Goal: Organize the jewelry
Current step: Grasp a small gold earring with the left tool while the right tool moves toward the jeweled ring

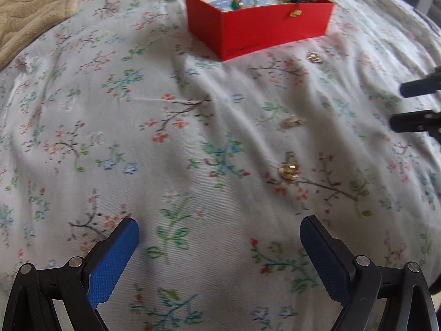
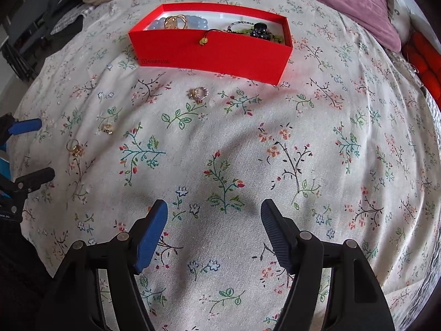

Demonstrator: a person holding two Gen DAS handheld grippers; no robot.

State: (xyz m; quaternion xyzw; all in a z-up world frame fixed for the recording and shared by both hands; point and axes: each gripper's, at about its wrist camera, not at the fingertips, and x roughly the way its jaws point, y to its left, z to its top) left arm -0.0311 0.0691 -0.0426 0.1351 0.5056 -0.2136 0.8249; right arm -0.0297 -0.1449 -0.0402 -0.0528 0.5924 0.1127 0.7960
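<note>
A red box (image 1: 271, 31) (image 2: 220, 52) sits on the floral bedsheet and holds bracelets, rings and a dark bead piece; a small gold charm hangs over its front wall. Three gold jewelry pieces lie loose on the sheet: one near the box (image 1: 314, 57) (image 2: 198, 93), one in the middle (image 1: 293, 122) (image 2: 107, 128), one nearest (image 1: 288, 171) (image 2: 75, 149). My left gripper (image 1: 219, 234) is open and empty, just short of the nearest piece. My right gripper (image 2: 214, 212) is open and empty, to the right of the pieces; its fingers (image 1: 413, 122) show at the left view's right edge.
A beige blanket (image 1: 30, 8) lies at the back left of the bed. A mauve quilt (image 2: 344, 2) and something orange-red (image 2: 424, 60) lie at the back right. A dark chair (image 2: 24, 27) stands beyond the bed's left edge.
</note>
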